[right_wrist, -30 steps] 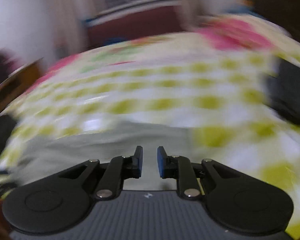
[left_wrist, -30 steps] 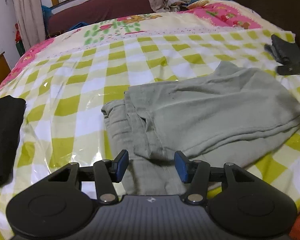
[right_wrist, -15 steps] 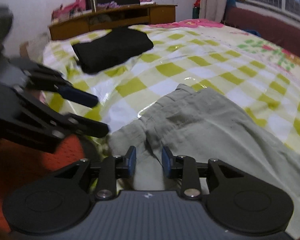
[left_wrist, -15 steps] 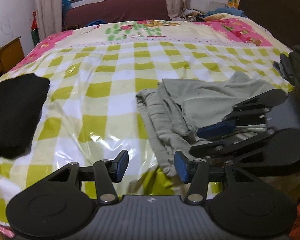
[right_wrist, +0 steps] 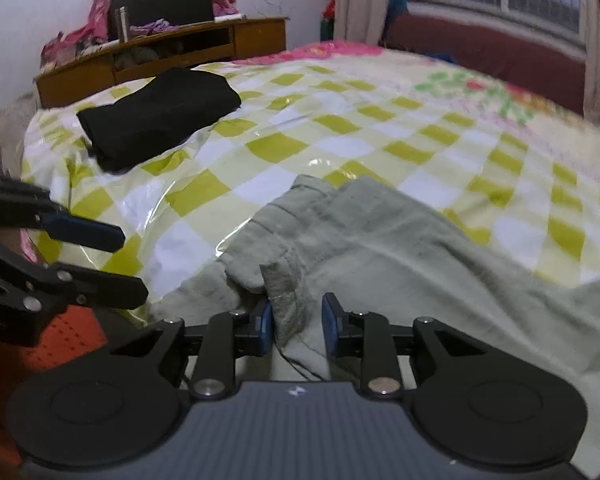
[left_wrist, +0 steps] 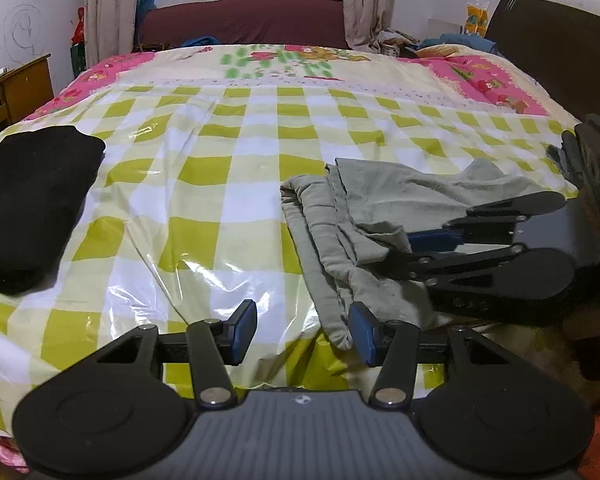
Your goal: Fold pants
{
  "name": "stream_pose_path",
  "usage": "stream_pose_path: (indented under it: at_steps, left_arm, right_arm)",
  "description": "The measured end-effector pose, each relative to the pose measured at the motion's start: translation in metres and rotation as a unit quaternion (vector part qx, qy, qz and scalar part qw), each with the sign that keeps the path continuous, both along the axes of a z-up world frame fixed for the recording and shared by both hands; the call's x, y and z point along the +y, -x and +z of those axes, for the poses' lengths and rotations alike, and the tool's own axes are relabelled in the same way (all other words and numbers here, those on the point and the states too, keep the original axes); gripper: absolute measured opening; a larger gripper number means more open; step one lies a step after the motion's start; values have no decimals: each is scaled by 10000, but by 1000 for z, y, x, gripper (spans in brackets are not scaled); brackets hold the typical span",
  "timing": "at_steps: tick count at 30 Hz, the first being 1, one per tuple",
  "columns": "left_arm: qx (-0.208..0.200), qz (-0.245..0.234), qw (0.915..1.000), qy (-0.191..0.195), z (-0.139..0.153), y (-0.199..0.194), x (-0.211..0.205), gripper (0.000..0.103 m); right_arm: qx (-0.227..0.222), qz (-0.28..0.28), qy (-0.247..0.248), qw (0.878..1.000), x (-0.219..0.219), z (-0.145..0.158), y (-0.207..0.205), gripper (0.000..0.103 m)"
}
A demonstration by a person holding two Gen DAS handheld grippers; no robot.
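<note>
Pants [left_wrist: 384,200] lie lengthwise along the near bed edge (right gripper [right_wrist: 296,326] jaws closing around a fold), left gripper [left_wrist: 302,332] jaws wide, empty.

Black grippers, 2 blue-padded fingers [left_wrist: 242,330] each, silver screws.

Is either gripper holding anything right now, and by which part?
Nothing is gripped yet. The right gripper is closing around a bunched fold at the near edge of the grey-green pants; the left gripper is open and empty.
</note>
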State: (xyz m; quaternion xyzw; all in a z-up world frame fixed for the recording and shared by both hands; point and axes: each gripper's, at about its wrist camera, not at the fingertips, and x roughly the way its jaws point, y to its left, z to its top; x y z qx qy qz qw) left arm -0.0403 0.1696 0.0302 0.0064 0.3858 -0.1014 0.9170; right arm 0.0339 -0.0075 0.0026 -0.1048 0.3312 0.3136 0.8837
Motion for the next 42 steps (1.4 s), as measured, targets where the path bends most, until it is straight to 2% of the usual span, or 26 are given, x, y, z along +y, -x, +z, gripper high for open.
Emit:
stream_pose_path:
  at_steps: [1,2,5,7,9,12,14,16,17,18,21,24,26,28,29,31,35,38,40,41,42]
  left_arm:
    - [0,-3,10000,-15,0,0,-1,64]
    - [1,-5,10000,-36,0,0,-1,64]
    - [-12,-10,10000,-44,3,1,-1,64]
    - [-50,-27,10000,-42,5,1,-1,64]
    - [-74,-43,10000,-47,7,0,-2,64]
    - [-86,-60,9999,-108,8,-2,-4,64]
    - [-115,-70,9998,-121,11,-2,-5,64]
    - [-183,-153,9996,-142,16,-4,-9,64]
    - [-225,-215,9994,-156,18,-7,-12,64]
    - [-302,-295,9990,-165,21,-11,-18,64]
    - [-556,-561,9969,-52,29,-28,-40,65]
    - [-598,-871,9944,38,25,-50,-71,65]
    - [-492,-1101,9927,6,14,-63,-93,65]
    - [-321,-1268,9914,-96,-2,-74,-111,65]
    - [-148,-1301,9911,-230,-13,-80,-118,65]
    - [141,-1267,9906,-499,-32,-85,-126,66]
    - [89,-1362,9868,-875,-31,-79,-136,68]
    - [125,-1417,9864,-821,-19,-76,-143,68]
    - [118,-1529,9842,-887,-16,-73,-151,68]
    - [132,-1614,9826,-906,-15,-71,-157,68]
    - [170,-1700,9811,-906,-17,-70,-161,68]
  right_arm:
    - [56,-62,-45,10000,0,1,-3,22]
    - [150,-105,-159,9997,-1,3,-5,6]
    - [256,24,-345,9991,-6,17,-4,5]
    - [-29,318,-126,9994,-5,26,8,5]
    - [-130,783,351,9962,7,22,15,6]
    - [138,973,503,9939,16,1,12,11]
    - [92,977,372,9945,12,4,13,12]
    - [216,933,31,9954,-1,14,12,25]
    - [243,887,-85,9957,-8,18,13,41]
    - [204,801,-158,9965,-17,23,15,46]
    - [210,241,-387,9987,-57,36,19,46]
    - [278,-775,-599,9948,-120,43,17,46]
    - [211,-1643,-529,9848,-170,43,14,46]
    - [247,-2425,-450,9688,-216,37,9,46]
    - [363,-2821,-506,9574,-243,30,6,47]
    - [830,-3261,-858,9378,-283,14,-1,48]
    - [1855,-3152,-2180,9048,-324,-25,-14,48]
    - [2065,-2794,-2808,8947,-333,-35,-16,48]
    - [2238,-2701,-3133,8825,-341,-40,-19,37]
    - [2308,-2697,-3278,8755,-346,-43,-20,16]
    - [2389,-2704,-3449,8665,-348,-46,-20,10]
